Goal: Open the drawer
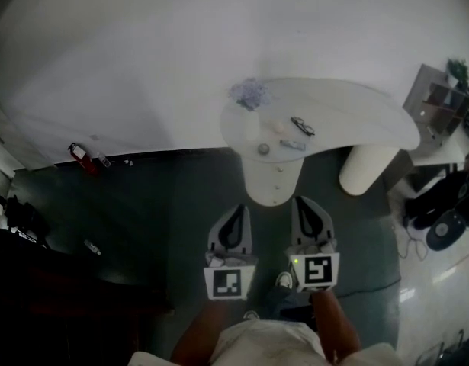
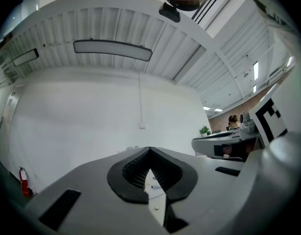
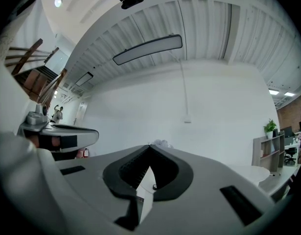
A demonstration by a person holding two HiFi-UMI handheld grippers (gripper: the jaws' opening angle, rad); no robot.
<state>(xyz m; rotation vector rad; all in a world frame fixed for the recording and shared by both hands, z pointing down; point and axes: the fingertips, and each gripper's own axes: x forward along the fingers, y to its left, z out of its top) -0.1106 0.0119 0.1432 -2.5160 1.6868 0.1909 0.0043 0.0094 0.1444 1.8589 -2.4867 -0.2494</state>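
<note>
drawer column straight ahead, both tongs closed and empty

head view: the white rounded drawer column with small knobs (image 1: pixel 274 175) stands upright under the white curved table (image 1: pixel 356 120). it lies just ahead, between my left gripper (image 1: pixel 236 212) and right gripper (image 1: pixel 302 204), neither clearly nearer. left gripper view: jaws together, holding nothing. right gripper view: the same, tips meeting, empty.

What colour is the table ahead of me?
White; the table shows best in the head view.
</note>
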